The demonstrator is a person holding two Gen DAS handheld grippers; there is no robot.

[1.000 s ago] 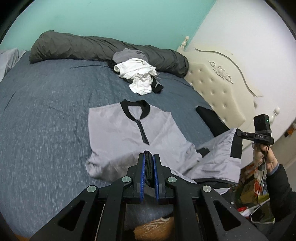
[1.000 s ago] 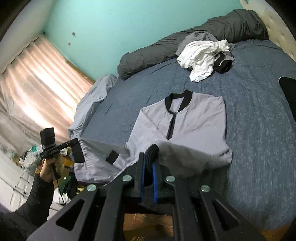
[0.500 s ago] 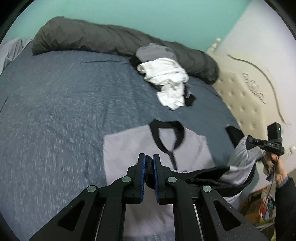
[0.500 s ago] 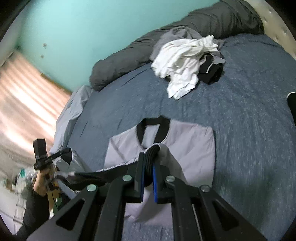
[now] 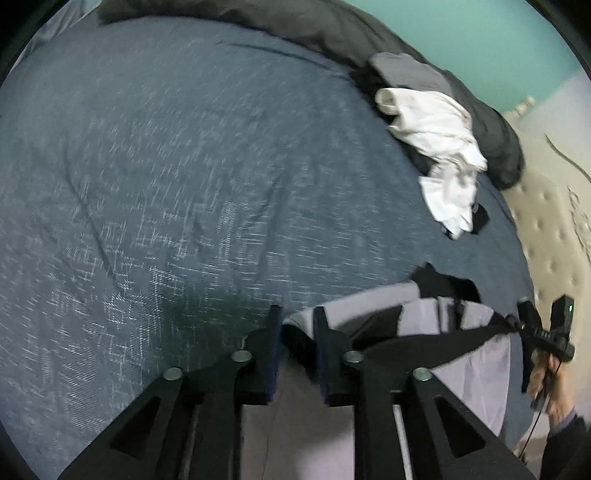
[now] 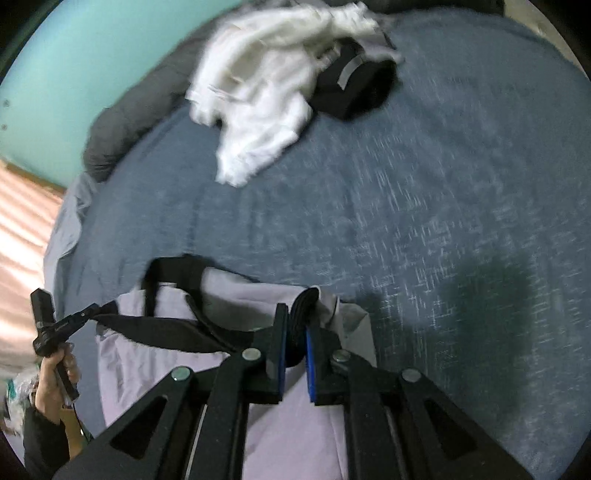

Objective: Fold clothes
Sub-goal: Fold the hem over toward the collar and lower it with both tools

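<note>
Here, in the left wrist view, I am seeing the left gripper (image 5: 297,326) pinching a thick black band of the grey shirt (image 5: 480,332) between its two blue-lined fingers, the fabric bunching in the narrow gap between them. The shirt's black hem is stretching taut from those fingers across to the right gripper (image 5: 517,326), which is showing small at the right edge with a hand (image 5: 554,384) wrapped around its handle. The grey cloth is hanging and folding below that stretched hem, over the near edge of the blue bedspread (image 5: 184,184), and its black collar (image 5: 439,284) is lying on the bedspread just beyond. Further back a crumpled white garment (image 5: 439,147) is sitting against a dark grey rolled duvet (image 5: 332,33), with a tufted cream headboard (image 5: 546,221) to the right. Everything is blurring somewhat. In the right wrist view, I am watching the right gripper (image 6: 295,332) clamping a rolled black edge of the same grey shirt (image 6: 155,369), its fingers pressed in on the cloth. The hem is running leftward to the left gripper (image 6: 101,309), held by a hand (image 6: 55,384) in a dark sleeve. The collar (image 6: 173,266) is looping up on the bedspread (image 6: 406,221) behind the grey body. The white garment (image 6: 266,96) is lying beyond, touching a black garment (image 6: 354,85) with a grey stripe, before a teal wall (image 6: 92,55).
</note>
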